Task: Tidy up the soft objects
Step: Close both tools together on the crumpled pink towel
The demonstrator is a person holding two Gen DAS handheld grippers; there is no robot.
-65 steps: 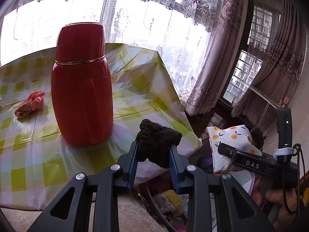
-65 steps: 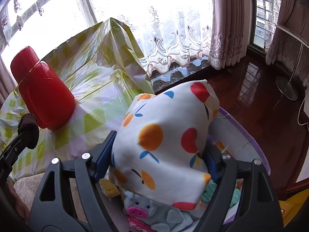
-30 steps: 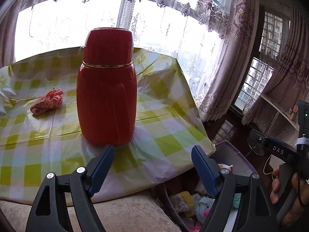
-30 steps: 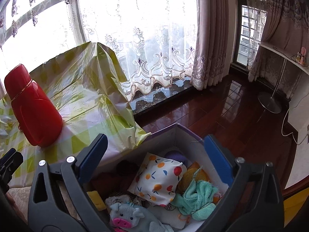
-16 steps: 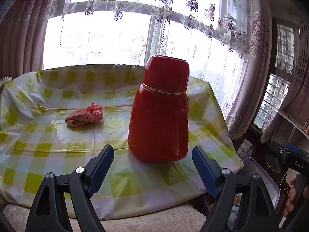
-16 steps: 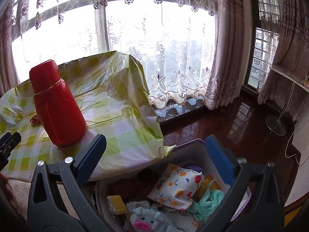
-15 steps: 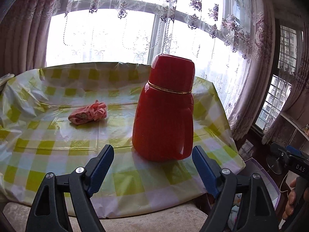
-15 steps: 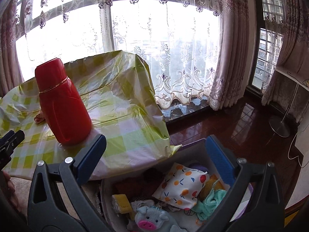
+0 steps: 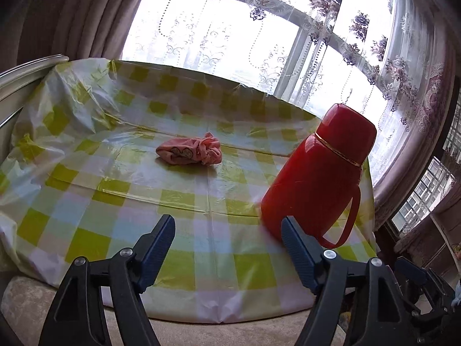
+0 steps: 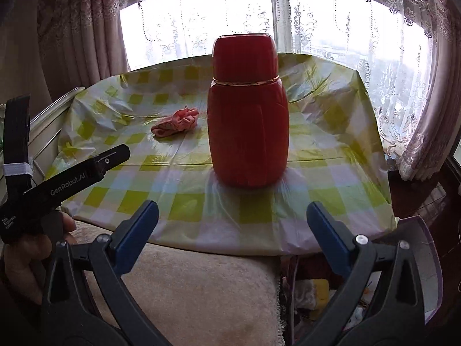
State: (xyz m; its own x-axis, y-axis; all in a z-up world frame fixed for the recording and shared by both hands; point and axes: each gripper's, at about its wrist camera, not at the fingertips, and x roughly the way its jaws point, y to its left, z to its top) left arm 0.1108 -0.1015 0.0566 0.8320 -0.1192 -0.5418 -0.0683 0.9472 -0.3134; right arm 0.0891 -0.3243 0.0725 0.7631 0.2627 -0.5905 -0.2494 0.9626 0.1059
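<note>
Both grippers empty: left gripper (image 9: pixel 227 239) jaws closing, right gripper (image 10: pixel 232 225) jaws apart. Pink cloth (image 9: pixel 188 152) on desk (image 9: pixel 115 190), beside red flask (image 10: pixel 247 112).

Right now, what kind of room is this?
Probably a living room at home. There is a big window with flowery lace curtains, a table under a yellow checked cloth, and a red thermos standing on it.

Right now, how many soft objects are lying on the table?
1: a pink cloth on the checkered table, left of the red flask. Others could be hidden behind the flask.
</note>
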